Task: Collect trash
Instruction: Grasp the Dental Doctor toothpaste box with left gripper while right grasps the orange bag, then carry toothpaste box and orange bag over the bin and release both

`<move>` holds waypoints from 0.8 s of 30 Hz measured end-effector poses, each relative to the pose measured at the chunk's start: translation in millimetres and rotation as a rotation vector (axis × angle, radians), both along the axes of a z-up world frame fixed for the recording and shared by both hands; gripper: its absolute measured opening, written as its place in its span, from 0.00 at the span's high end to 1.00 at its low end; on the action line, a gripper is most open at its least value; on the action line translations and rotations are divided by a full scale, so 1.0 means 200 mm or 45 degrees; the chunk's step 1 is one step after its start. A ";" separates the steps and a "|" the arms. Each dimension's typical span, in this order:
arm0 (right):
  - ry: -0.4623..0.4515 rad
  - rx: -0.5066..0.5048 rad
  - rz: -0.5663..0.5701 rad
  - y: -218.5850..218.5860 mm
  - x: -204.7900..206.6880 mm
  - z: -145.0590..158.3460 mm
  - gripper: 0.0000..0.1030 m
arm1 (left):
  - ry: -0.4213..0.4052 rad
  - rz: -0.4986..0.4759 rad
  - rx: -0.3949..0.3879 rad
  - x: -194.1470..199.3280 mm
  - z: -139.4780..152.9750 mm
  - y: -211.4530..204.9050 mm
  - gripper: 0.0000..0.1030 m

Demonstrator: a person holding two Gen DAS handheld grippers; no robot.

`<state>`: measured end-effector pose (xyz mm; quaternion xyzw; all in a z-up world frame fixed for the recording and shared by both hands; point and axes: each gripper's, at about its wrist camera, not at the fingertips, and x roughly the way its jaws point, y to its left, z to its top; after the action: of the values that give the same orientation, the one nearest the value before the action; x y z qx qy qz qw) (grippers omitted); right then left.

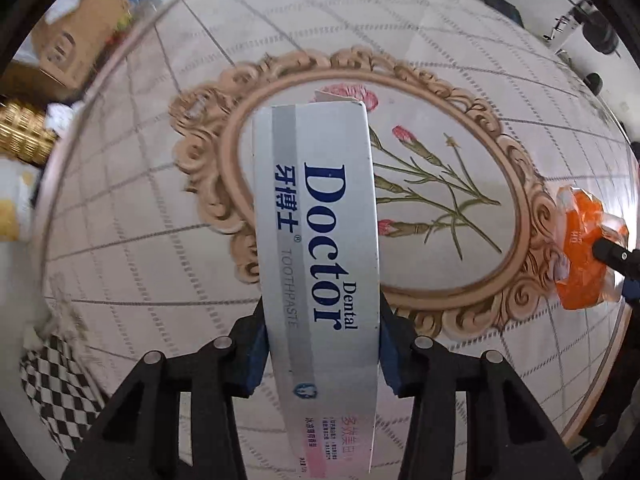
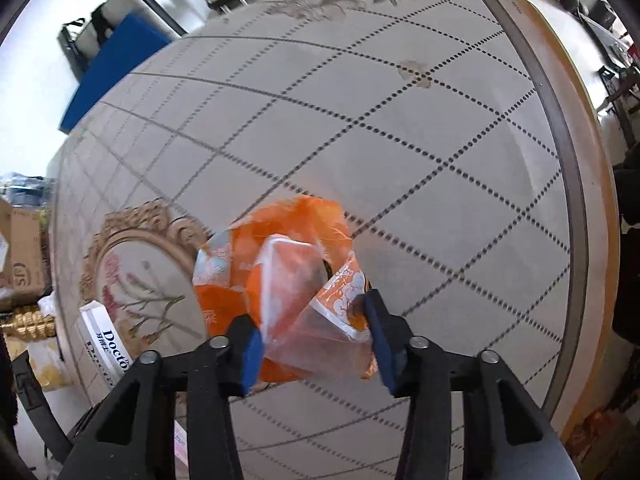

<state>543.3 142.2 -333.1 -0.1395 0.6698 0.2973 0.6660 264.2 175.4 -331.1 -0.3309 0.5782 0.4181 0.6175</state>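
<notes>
White toothpaste box (image 1: pixel 320 248) held lengthwise, crumpled orange wrapper (image 2: pixel 288 292) pinched

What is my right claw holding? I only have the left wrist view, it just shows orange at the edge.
Observer: The right claw is shut on a crumpled orange plastic wrapper with white printing.
Operator: Is it off the table?
Observer: Can't tell; the wrapper hides the tablecloth beneath.
Operator: Anything else over there to collect?
Observer: No, the cloth beyond shows only a small stain.
</notes>
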 end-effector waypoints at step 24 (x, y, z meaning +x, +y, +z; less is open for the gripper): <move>0.151 0.059 0.192 -1.31 -1.59 0.15 0.59 | -0.151 -0.075 -0.003 -1.23 0.23 -1.00 0.59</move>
<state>225.3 -119.8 -303.4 -0.1563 0.6886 0.3695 0.6041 17.6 -25.5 -285.0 -0.3386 0.5507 0.3786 0.6623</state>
